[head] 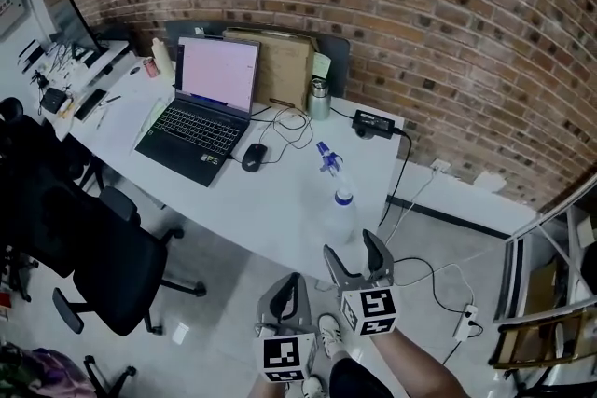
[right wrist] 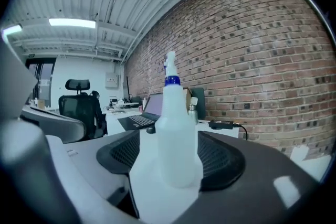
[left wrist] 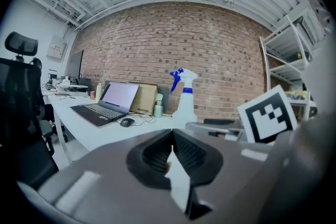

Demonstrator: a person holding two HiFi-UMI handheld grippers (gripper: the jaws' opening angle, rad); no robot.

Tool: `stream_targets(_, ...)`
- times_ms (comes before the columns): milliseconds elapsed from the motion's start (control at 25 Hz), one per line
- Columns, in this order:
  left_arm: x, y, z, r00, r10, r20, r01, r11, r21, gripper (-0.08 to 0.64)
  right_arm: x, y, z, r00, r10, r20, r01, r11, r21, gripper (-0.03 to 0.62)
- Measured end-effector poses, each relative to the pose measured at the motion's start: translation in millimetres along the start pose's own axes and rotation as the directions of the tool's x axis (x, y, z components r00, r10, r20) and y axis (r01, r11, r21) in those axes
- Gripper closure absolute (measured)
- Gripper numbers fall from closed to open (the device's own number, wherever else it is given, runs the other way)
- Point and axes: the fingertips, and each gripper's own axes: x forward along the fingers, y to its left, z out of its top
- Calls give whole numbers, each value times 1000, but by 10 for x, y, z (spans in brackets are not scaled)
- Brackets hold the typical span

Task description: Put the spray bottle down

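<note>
A translucent white spray bottle (head: 342, 205) with a blue collar and trigger stands upright near the front right edge of the white table (head: 280, 205). My right gripper (head: 353, 249) sits just in front of that edge, open, its fingertips level with the bottle's base. In the right gripper view the bottle (right wrist: 176, 134) stands between the two dark pads with a gap on each side. My left gripper (head: 291, 288) hangs lower and to the left, off the table, shut with nothing in it. Its view shows the bottle (left wrist: 185, 105) ahead and the pads meeting at the tips (left wrist: 171, 136).
On the table are an open laptop (head: 210, 102), a black mouse (head: 253, 157), a steel flask (head: 319, 100), a power adapter (head: 375, 122) with cables and a cardboard box (head: 280, 61). A black office chair (head: 103, 266) stands at the left, a metal shelf rack (head: 550, 294) at the right.
</note>
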Motion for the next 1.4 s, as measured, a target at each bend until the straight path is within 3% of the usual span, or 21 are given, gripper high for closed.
stream_targets(200, -298, -164, 101, 1000, -13, 24, 13, 1000, 0, 552, -620, 101, 180, 1000, -6, 4, 6, 997, 71, 537)
stream_targets(280, -451, -236, 129, 999, -19, 30, 19, 1000, -4, 552, -871, 150, 246, 1000, -26, 3, 25, 998, 59, 592)
stream_targets(840, -1472, -639, 157, 998, -58, 28, 58, 998, 16, 552, -2137, 763, 306, 1000, 6, 17, -7, 998, 62, 592)
stream_targets(1040, -1688, -721, 128, 997, -70, 27, 68, 997, 43, 552, -2330, 927, 290, 1000, 15, 27, -16, 999, 46, 594)
stream_targets(1400, -1823, -668, 168, 997, -68, 27, 67, 997, 28, 552, -2437, 1059, 286, 999, 21, 31, -23, 999, 40, 594)
